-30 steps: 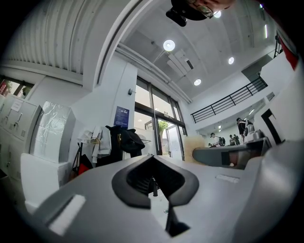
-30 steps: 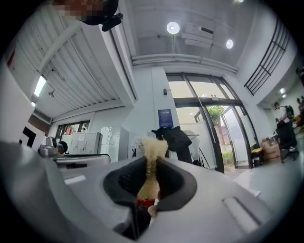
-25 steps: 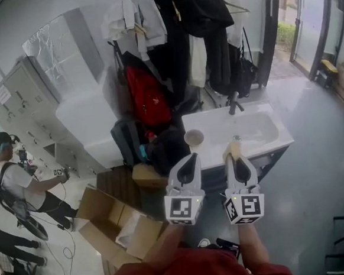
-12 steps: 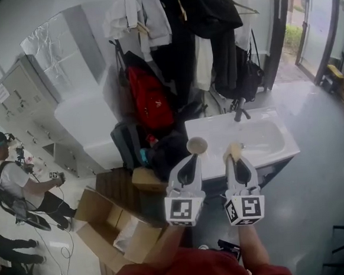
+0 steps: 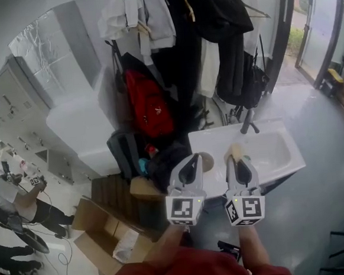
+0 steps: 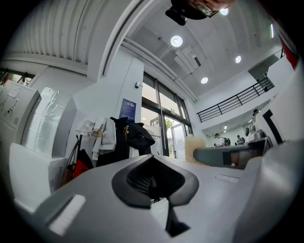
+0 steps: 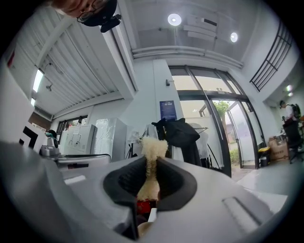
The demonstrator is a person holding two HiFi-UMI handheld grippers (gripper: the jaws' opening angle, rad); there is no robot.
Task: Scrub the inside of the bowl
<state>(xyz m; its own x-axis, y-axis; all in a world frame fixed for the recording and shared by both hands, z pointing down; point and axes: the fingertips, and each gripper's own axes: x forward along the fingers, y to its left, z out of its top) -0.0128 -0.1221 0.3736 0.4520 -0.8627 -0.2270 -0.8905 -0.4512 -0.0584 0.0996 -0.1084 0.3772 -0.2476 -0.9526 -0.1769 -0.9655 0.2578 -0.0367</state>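
Observation:
A small tan bowl (image 5: 207, 160) stands on the left end of the white sink counter (image 5: 219, 137), partly hidden behind my left gripper's tip. My left gripper (image 5: 192, 158) is held level in front of the counter, its jaws shut with nothing between them (image 6: 152, 183). Beside it, my right gripper (image 5: 236, 157) is shut on a beige scrub sponge (image 5: 235, 151). The sponge stands up from between the jaws (image 7: 153, 147) of the right gripper (image 7: 148, 184). The basin (image 5: 266, 145) lies just beyond the right gripper.
A black faucet (image 5: 248, 122) rises behind the basin. Coats (image 5: 217, 35), a red backpack (image 5: 149, 105) and dark bags (image 5: 165, 161) crowd the counter's left side. Open cardboard boxes (image 5: 103, 237) lie on the floor at left, where a person (image 5: 8, 200) stands.
Both grippers have moved side by side toward the sink. The counter and bowl now sit nearer in the head view, and the bowl is partly covered by the left gripper's tip.

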